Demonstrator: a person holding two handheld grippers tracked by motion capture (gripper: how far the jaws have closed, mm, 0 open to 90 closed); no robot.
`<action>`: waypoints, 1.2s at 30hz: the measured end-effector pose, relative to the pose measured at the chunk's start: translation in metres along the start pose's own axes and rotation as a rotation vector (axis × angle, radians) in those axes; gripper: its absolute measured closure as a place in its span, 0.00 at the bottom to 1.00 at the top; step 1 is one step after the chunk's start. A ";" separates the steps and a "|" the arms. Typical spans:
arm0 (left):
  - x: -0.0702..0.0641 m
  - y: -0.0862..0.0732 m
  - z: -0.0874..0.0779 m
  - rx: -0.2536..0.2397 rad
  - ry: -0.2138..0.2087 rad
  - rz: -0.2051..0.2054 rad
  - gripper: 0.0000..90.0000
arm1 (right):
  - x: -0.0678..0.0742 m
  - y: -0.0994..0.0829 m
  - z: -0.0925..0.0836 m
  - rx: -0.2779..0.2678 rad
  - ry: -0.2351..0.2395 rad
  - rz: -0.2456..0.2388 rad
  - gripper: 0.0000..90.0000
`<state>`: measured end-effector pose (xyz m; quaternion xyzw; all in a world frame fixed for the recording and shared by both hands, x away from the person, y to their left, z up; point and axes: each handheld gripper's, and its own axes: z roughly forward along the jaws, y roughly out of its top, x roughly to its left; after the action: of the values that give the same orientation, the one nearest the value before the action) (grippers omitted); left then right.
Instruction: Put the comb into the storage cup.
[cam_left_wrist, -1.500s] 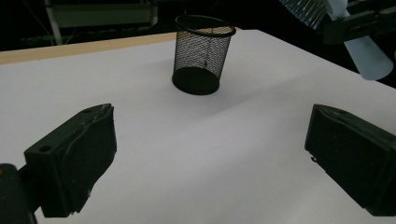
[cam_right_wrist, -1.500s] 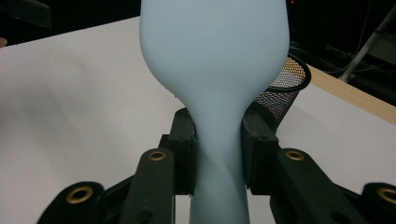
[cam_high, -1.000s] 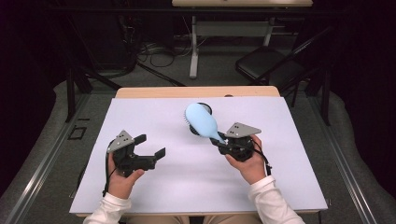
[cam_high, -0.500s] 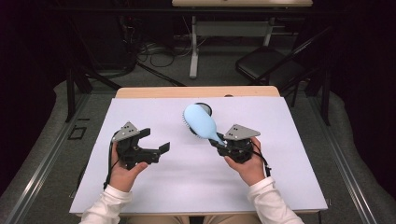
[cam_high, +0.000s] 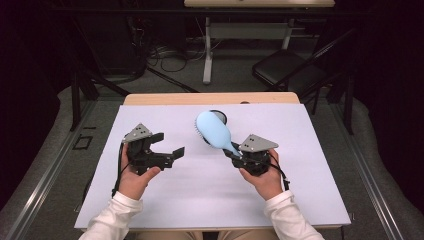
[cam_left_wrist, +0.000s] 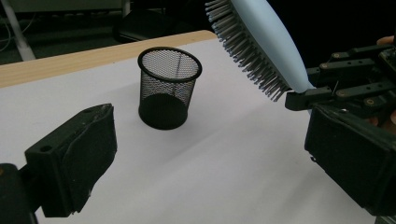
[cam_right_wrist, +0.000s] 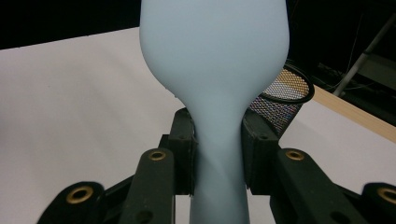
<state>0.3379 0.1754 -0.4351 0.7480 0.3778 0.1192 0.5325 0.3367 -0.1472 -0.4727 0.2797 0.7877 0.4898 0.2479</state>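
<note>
The right gripper is clamped on the handle of a light blue hairbrush, its fingers pressing the neck from both sides. The brush head is raised off the worktop and slants toward 11 o'clock, bristles facing left, above and in front of a black mesh cup. The left gripper, at 9 o'clock from the brush, points toward 3 o'clock with fingers wide apart and nothing between them.

A black mesh cup stands on the white-covered table.
</note>
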 end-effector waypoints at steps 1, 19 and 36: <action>0.000 0.001 0.000 0.001 -0.003 -0.004 0.03 | 0.001 0.000 0.000 0.000 0.000 -0.001 0.77; -0.002 0.015 0.008 0.026 -0.022 -0.022 0.04 | 0.010 -0.003 0.004 -0.020 -0.006 -0.022 0.77; -0.008 0.026 0.026 0.051 -0.057 -0.057 0.05 | 0.011 -0.003 0.003 -0.031 -0.010 -0.020 0.77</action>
<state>0.3588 0.1483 -0.4210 0.7535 0.3865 0.0730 0.5268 0.3299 -0.1391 -0.4780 0.2706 0.7814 0.4981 0.2611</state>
